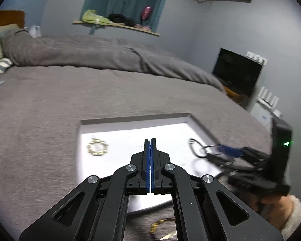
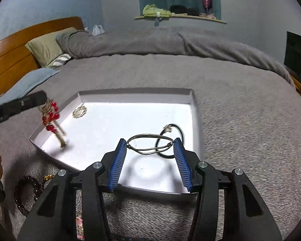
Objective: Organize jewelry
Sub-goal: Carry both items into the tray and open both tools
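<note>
A white tray (image 2: 195, 108) lies on the grey bed; it also shows in the left wrist view (image 1: 130, 120). My left gripper (image 1: 150, 140) is shut on a red-beaded gold piece (image 2: 51, 118), which hangs over the tray's left edge. My right gripper (image 2: 150, 145) is open with a thin silver wire bangle (image 2: 148, 143) spanning the gap between its blue pads (image 2: 118, 160), just above the tray floor. A black cord bracelet (image 2: 170, 140) lies under it. A gold ring-shaped pendant (image 2: 79, 111) lies at the tray's far left, also seen from the left wrist (image 1: 97, 147).
A dark bead bracelet (image 2: 28, 190) and small gold pieces (image 2: 48, 177) lie on the blanket in front of the tray's left corner. A gold chain (image 1: 162, 225) lies under my left gripper. Pillows and headboard (image 2: 14, 60) stand at the left; a black screen (image 1: 236, 70) at the right.
</note>
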